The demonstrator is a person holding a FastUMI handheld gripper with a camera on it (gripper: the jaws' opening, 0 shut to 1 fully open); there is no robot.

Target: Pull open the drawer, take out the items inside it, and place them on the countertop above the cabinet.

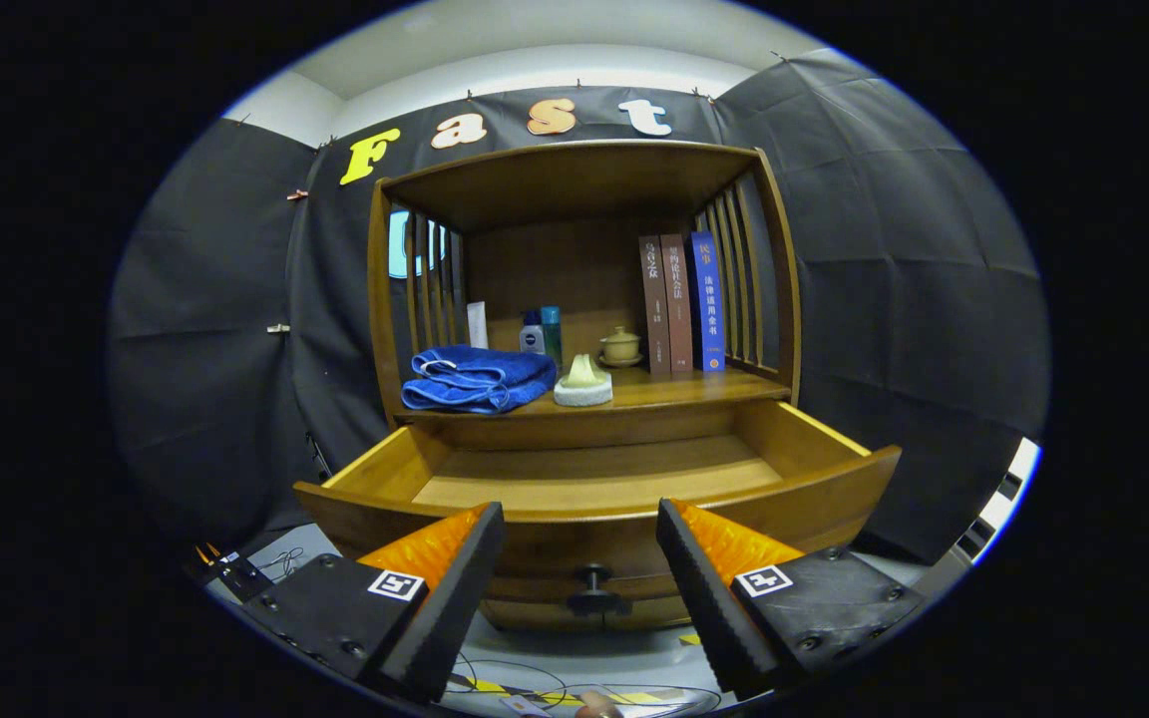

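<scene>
Two items sit on worktop (694, 389) above open, bare-looking drawer (594, 479): towel (475, 377), soft & light, pinch a fold; pale sponge-like block (583, 384), squashy, grip its sides. Gripper (579, 543) open, holding nothing, knob (594, 588) between fingers.

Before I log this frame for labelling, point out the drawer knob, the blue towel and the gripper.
drawer knob (594, 576): gripper view, its round head.
blue towel (477, 378): gripper view, middle of the folded stack.
gripper (579, 568): gripper view, open gap between the fingertips.
</scene>
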